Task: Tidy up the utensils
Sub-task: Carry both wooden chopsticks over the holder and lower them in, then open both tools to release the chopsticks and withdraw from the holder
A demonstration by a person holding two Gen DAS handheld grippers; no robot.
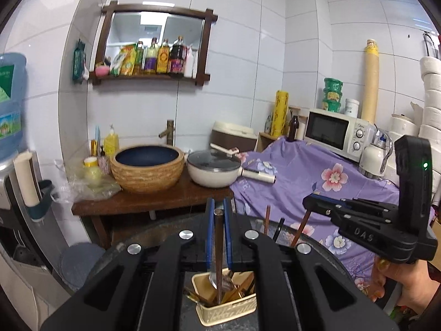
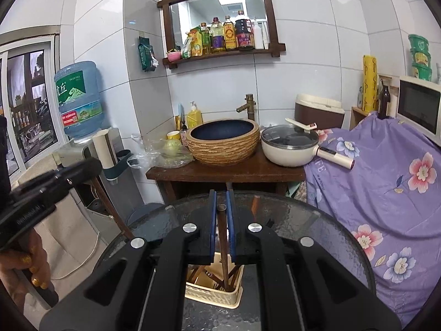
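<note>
My left gripper (image 1: 219,204) is shut on a brown chopstick (image 1: 218,237) that stands upright between its blue pads. The stick's lower end reaches into a beige basket (image 1: 228,310) holding several utensils, among them a metal spoon (image 1: 212,278). My right gripper (image 2: 221,195) is shut on another brown chopstick (image 2: 222,237), whose lower end also sits in the beige basket (image 2: 212,293). The right gripper (image 1: 310,201) appears at the right in the left wrist view, with a brown stick (image 1: 301,229) hanging from it. The left gripper (image 2: 88,167) shows blurred at the left in the right wrist view.
The basket rests on a round dark glass table (image 2: 317,220). Behind it a wooden stand (image 2: 220,172) carries a woven basin (image 2: 223,143) and a white lidded pan (image 2: 289,146). A purple floral cloth (image 2: 380,171) covers the right; a water dispenser (image 2: 78,102) stands left.
</note>
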